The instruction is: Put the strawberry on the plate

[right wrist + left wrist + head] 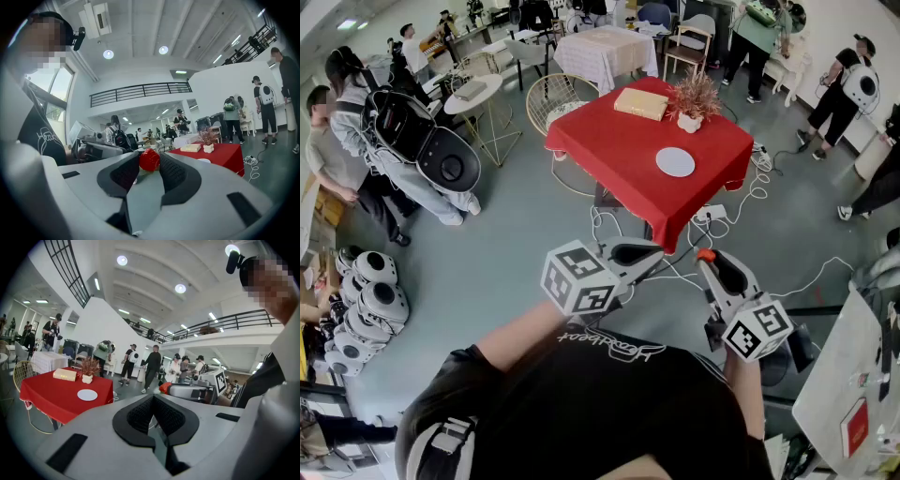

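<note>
The white plate (675, 161) lies on the red-clothed table (619, 150), well ahead of me. Both grippers are held in the air in front of my chest, short of the table. My right gripper (709, 261) is shut on the red strawberry (704, 254); in the right gripper view the strawberry (149, 160) sits pinched between the tips of the black pads (173, 171). Beside it, my left gripper (652, 251) is shut with nothing in it; in its own view the left gripper (152, 398) has its pads touching at the tip. That view shows the plate (87, 394) far off to the left.
On the table behind the plate are a tan box (640, 103) and a dried plant in a white pot (694, 101). White cables (741, 211) trail over the floor by the table's near corner. A wire chair (551, 98) stands at its left. Several people stand around the room.
</note>
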### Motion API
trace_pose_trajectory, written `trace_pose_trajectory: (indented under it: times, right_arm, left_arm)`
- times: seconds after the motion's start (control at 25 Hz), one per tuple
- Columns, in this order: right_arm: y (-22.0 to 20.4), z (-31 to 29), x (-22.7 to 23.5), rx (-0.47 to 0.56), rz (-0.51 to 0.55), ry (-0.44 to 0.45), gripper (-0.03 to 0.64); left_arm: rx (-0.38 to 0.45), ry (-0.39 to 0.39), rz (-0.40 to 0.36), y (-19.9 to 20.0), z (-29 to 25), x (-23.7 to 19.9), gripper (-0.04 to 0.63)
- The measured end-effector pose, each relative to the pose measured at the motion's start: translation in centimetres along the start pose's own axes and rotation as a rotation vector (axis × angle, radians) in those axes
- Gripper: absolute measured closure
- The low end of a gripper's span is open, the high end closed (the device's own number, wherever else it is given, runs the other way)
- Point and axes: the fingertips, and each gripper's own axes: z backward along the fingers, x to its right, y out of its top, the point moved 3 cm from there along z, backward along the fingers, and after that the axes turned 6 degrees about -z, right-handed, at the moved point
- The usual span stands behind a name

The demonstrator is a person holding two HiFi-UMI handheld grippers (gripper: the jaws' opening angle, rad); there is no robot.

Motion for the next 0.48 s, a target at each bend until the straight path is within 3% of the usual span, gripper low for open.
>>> trace_pose_trajectory:
  times: [0.48]
  right_arm:
    - [0.1, 1.8, 1.4, 0.021, -0.013, -0.006, 0.491]
  left_arm:
    - [-0.014, -0.008, 0.006, 0.1, -1.7, 1.1, 0.589]
